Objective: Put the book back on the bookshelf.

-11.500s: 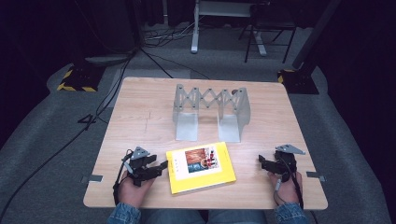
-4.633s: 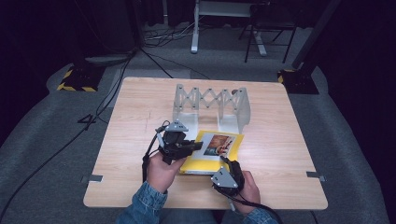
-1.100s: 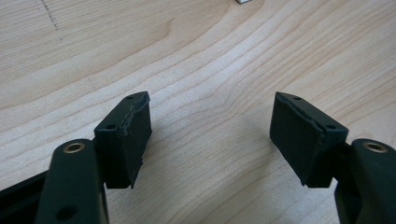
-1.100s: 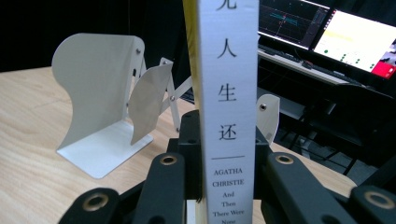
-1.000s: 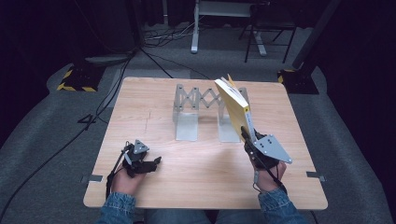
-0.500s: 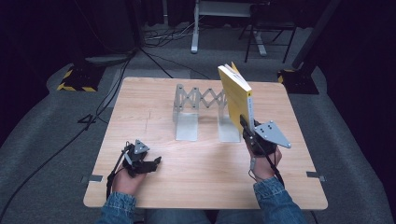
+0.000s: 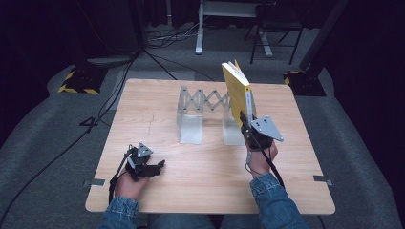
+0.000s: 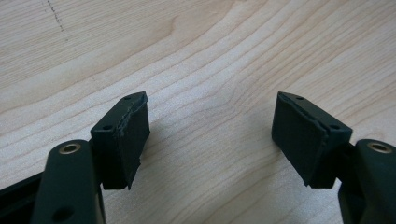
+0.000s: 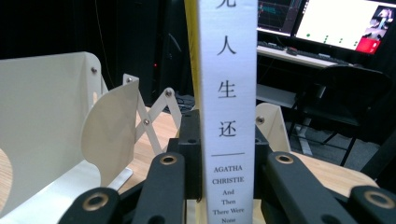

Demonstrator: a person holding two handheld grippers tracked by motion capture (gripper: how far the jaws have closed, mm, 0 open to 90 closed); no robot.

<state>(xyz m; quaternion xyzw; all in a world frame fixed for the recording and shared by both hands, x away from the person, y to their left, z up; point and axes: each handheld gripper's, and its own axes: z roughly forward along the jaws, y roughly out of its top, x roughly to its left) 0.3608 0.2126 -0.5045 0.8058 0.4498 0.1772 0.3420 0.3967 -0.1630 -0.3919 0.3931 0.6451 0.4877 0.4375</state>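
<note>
While the wooden table point(image 7: 191, 191) carries nothing but the expanding metal book rack point(image 7: 205, 112) at its far middle, you have the yellow paperback point(image 7: 236, 93) already lifted clear of the tabletop and standing upright in the air, so the pick-up half of the work looks done. That rack has two upright end plates joined by a scissor lattice, and from the high view the book hangs over its right end plate, just above and slightly to the right of the slot. In the right gripper view the white spine point(image 9: 227, 102) faces you, printed with Chinese characters and, lower down, "Agatha Christie, And Then There Were None", with the cream plates of the rack to the left behind it.

Your right gripper point(image 7: 248, 125) has its jaws clamped on the lower end of the book, one pad on each cover, and the grip looks square. What is left, as I judge it, is to bring the book left and down between the end plates, set its bottom edge on the base, and let go.

Your left gripper point(image 7: 155, 168) rests on the near left of the table, well apart from the rack, with its jaws wide apart over bare wood and holding nothing.
</note>
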